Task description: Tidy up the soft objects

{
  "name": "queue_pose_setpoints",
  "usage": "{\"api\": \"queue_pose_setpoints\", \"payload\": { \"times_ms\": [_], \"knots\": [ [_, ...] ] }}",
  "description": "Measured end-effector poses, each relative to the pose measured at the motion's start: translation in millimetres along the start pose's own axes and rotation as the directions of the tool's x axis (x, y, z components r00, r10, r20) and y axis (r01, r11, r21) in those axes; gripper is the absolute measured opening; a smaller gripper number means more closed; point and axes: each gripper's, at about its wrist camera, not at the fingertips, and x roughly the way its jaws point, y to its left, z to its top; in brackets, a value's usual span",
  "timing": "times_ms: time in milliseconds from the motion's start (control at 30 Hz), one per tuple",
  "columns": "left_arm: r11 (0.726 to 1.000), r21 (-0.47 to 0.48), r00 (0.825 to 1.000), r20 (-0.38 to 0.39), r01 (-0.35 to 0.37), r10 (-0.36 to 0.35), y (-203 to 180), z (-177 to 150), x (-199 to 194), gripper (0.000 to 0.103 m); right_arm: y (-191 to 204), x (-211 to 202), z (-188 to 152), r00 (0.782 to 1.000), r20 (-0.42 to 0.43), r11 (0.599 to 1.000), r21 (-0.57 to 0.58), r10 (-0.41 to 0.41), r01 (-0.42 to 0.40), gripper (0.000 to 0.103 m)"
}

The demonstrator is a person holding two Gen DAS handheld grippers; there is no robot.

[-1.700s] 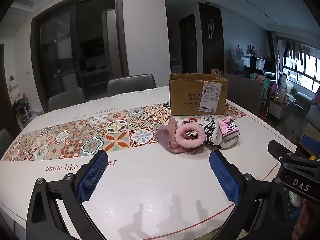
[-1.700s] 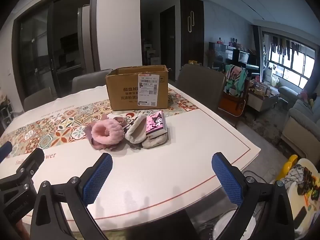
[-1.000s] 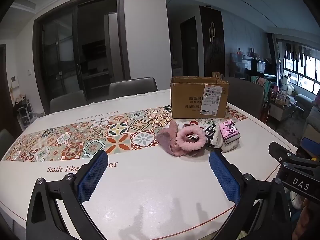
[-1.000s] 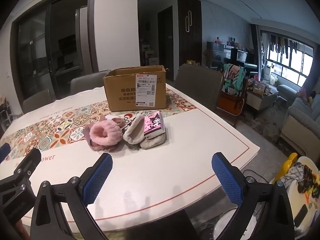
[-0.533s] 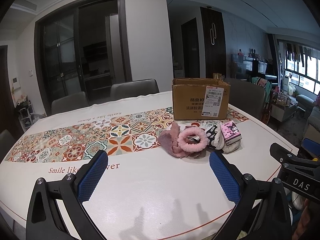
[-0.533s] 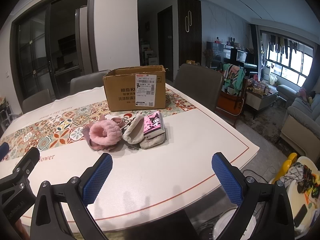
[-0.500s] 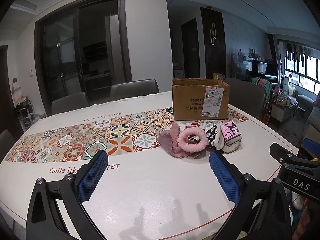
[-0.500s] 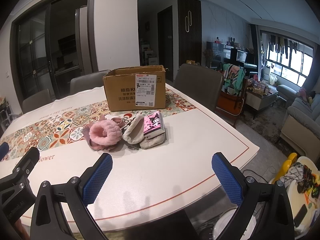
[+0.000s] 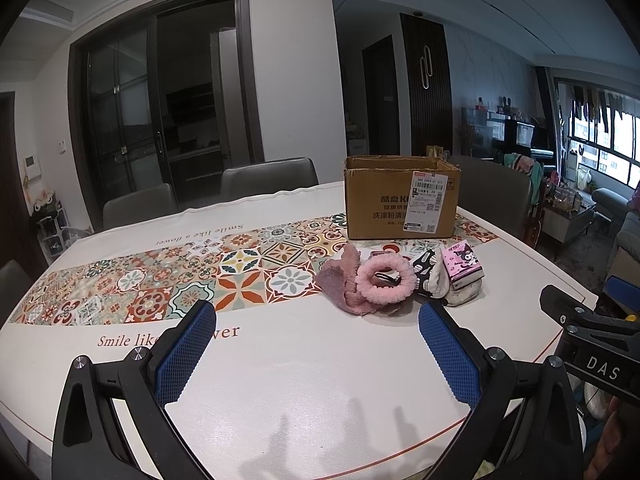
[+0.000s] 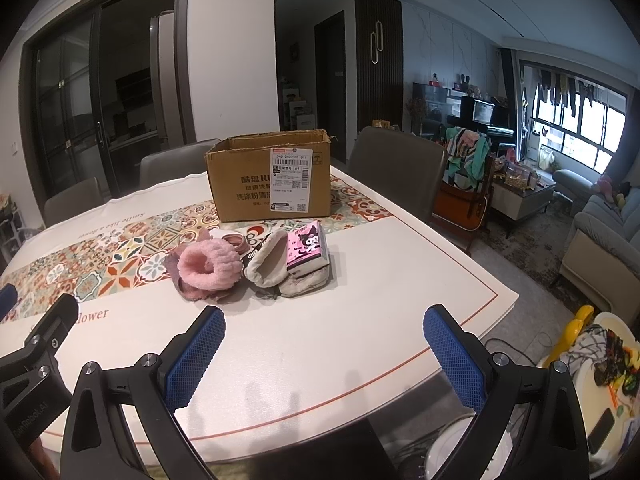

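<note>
Printed along the surface (image 9: 280,380): "Smile like a flower". At 12 o'clock, cardboard box (image 10: 268,178), label reading "340 0403-01 011". Just before it, soft pile in a left-right row: pink fluffy ring (image 10: 208,266), beige pouch (image 10: 268,260), pink cartoon tissue pack (image 10: 308,248). Left claw (image 9: 316,344) and right claw (image 10: 324,350) both spread wide, empty.

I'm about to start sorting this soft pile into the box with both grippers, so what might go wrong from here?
1. The pink fluffy band, the cream pouch and the pink tissue pack lie pressed together, so closing on one may drag its neighbours.
2. The tissue pack sits on top of a grey pouch; lifting the pouch first would likely tip it off.
3. The cardboard box stands right behind the pile and could be nudged when reaching over.
</note>
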Motion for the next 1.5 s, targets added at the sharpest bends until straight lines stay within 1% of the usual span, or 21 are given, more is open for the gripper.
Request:
{"api": "queue_pose_setpoints", "payload": {
  "times_ms": [1167,1400,1467,1500],
  "knots": [
    [1.0,0.004,1.0,0.004,0.0,-0.001,-0.1,-0.7,0.6,0.103,0.5,0.6,-1.5,1.0,-0.002,1.0,0.0,-0.002,0.002,0.101],
    [1.0,0.018,1.0,0.007,0.017,-0.017,-5.3,1.3,10.4,0.103,-2.9,7.6,1.8,1.0,-0.009,1.0,0.005,0.002,-0.002,0.101],
    [0.999,0.025,1.0,0.013,0.025,-0.025,-7.7,2.6,14.6,0.103,-2.9,12.2,3.6,1.0,0.001,1.0,0.0,-0.001,0.001,0.101],
    [0.999,0.029,0.999,0.016,0.028,-0.028,-9.5,3.6,17.3,0.103,-9.2,15.5,2.3,1.0,0.005,1.0,-0.004,-0.003,0.003,0.101]
  ]
}}
